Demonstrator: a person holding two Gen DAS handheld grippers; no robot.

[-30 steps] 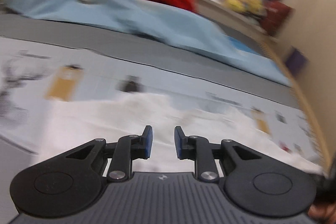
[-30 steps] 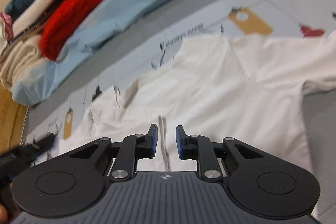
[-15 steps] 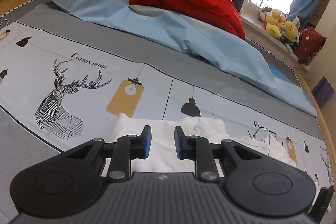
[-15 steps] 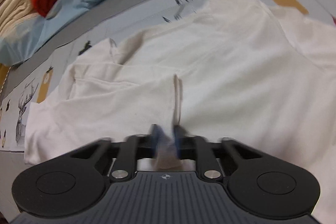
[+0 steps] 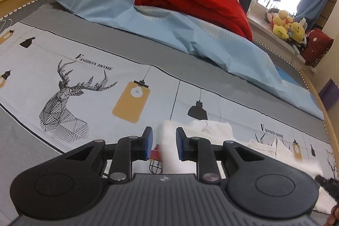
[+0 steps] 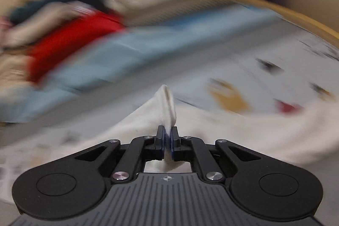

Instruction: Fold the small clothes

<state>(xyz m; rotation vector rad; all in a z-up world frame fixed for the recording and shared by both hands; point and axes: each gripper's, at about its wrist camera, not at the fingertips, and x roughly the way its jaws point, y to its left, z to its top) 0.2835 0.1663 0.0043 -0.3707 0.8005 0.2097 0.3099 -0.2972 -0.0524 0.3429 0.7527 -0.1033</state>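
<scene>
The fold looks just begun: the white garment (image 6: pixel 243 130) lies spread on the printed bed sheet (image 5: pixel 89 60), and the right gripper (image 6: pixel 168 139) has its jaws pinched tight on a raised edge of it; the left gripper (image 5: pixel 162 142) has its jaws partly open, with a blurred white fold of the cloth between them, though I cannot tell whether they press it. Next, I'd judge, the held edge must be carried across and laid flat. Both grippers point steeply down at the bed.
</scene>
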